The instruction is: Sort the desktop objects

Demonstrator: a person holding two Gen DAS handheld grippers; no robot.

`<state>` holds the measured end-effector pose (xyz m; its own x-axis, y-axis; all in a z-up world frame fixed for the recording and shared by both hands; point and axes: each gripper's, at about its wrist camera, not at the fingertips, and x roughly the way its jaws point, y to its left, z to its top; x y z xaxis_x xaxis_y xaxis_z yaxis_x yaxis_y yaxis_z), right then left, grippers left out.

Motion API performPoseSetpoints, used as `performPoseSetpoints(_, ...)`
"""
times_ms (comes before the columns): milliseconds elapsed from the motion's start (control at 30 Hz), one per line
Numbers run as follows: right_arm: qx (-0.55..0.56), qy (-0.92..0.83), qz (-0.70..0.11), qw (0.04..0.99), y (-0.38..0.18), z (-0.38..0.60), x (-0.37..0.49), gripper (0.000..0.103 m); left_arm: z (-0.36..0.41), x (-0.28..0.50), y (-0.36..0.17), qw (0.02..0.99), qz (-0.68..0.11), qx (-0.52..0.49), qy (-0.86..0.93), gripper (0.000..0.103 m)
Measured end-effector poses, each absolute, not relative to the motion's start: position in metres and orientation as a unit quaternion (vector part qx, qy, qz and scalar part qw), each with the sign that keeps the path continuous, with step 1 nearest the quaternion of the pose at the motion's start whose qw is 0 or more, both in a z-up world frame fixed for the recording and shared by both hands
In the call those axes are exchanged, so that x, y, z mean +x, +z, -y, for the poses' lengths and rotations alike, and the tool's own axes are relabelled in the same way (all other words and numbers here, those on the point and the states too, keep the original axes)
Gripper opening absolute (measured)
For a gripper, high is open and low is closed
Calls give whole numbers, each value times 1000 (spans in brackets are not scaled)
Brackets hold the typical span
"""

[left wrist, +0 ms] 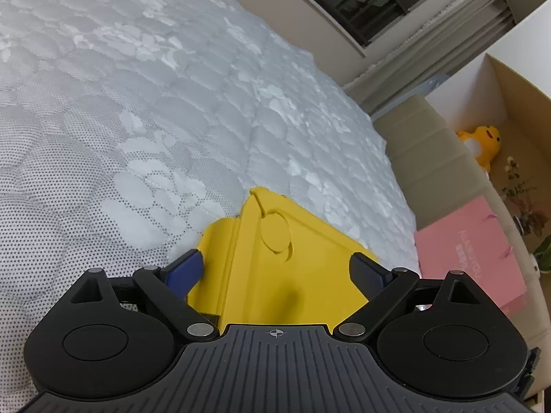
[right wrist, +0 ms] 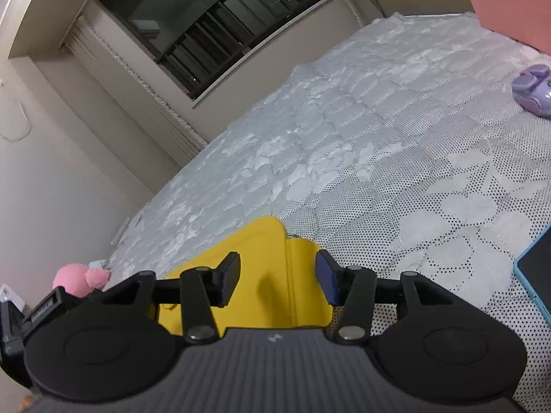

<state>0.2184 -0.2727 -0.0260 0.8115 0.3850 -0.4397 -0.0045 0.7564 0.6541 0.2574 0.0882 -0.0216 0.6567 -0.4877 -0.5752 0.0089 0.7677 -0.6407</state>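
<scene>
A yellow plastic box sits between the fingers of my left gripper, which stand wide apart with the left blue pad touching its lid flap. In the right wrist view the same yellow box lies between the fingers of my right gripper, with the right blue pad against its edge. The box rests low over a grey quilted bed. Both grippers' jaws are spread around the box's ends; whether they clamp it is unclear.
A purple toy lies on the bed at the far right. A blue-edged tablet is at the right edge. A pink plush is at the left. A pink bag, a cardboard box and a yellow plush stand beside the bed.
</scene>
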Motion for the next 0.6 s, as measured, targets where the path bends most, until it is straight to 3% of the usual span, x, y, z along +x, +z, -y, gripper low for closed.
performPoseSetpoints(167,280,108,-289,909,-22,258,218,66,-83,255,-21,867,-379,-291,-141,96)
performPoseSetpoints(267,232,95,-291,923,-15,249,209,67,-92,245,-17,872,-372,-287,-139,96)
performPoseSetpoints(333,209,72,-285,933,-11,248,194,75,-101,231,-16,876,-370,-282,-123,96)
performPoseSetpoints(400,189,57,-273,942,-8,248,175,92,-107,210,-16,885,-372,-262,-100,97)
performPoseSetpoints(600,137,70,-285,946,-12,235,113,94,-89,131,-32,905,-404,-130,-10,98)
